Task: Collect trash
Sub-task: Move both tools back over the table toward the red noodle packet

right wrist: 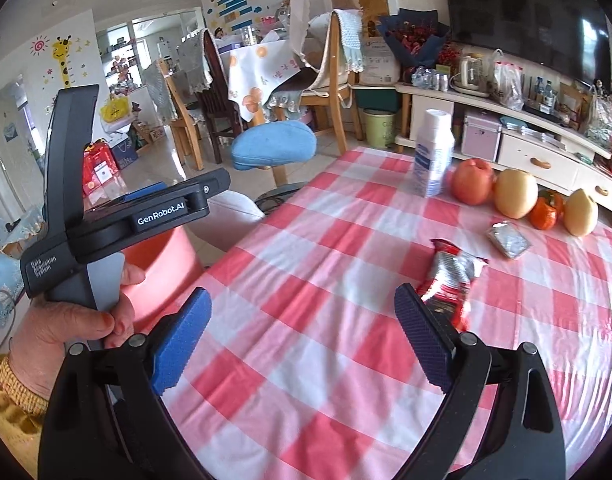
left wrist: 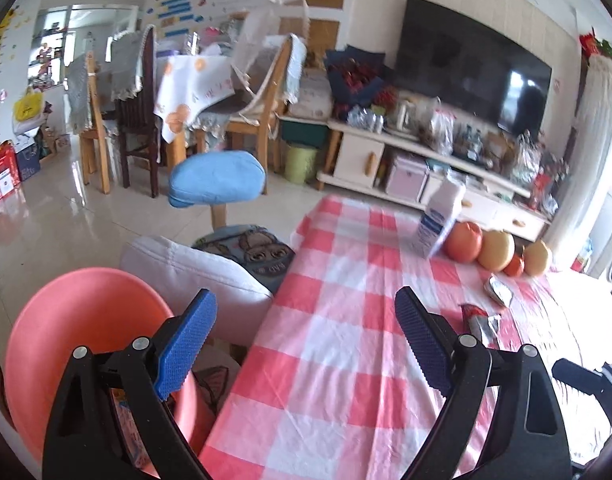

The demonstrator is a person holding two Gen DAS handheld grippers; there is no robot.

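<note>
A red snack wrapper [right wrist: 449,276] lies crumpled on the red-and-white checked tablecloth [right wrist: 306,264], just beyond my right gripper [right wrist: 302,304], whose jaws stand wide open and empty. A silver foil packet [right wrist: 507,240] lies farther back near the fruit. A white-and-blue carton [right wrist: 431,156] stands upright behind. My left gripper [left wrist: 306,308] is open and empty over the table's left edge, beside a pink bin [left wrist: 78,320] on the floor. The wrapper [left wrist: 479,320] and foil packet [left wrist: 499,290] lie to its right.
A row of fruit [right wrist: 513,194] sits at the table's far side. A person's hand [right wrist: 78,320] holds the left unit's body [right wrist: 162,212] above the bin [right wrist: 162,264]. A grey cushion [left wrist: 194,276] and a blue stool [left wrist: 218,180] stand left of the table.
</note>
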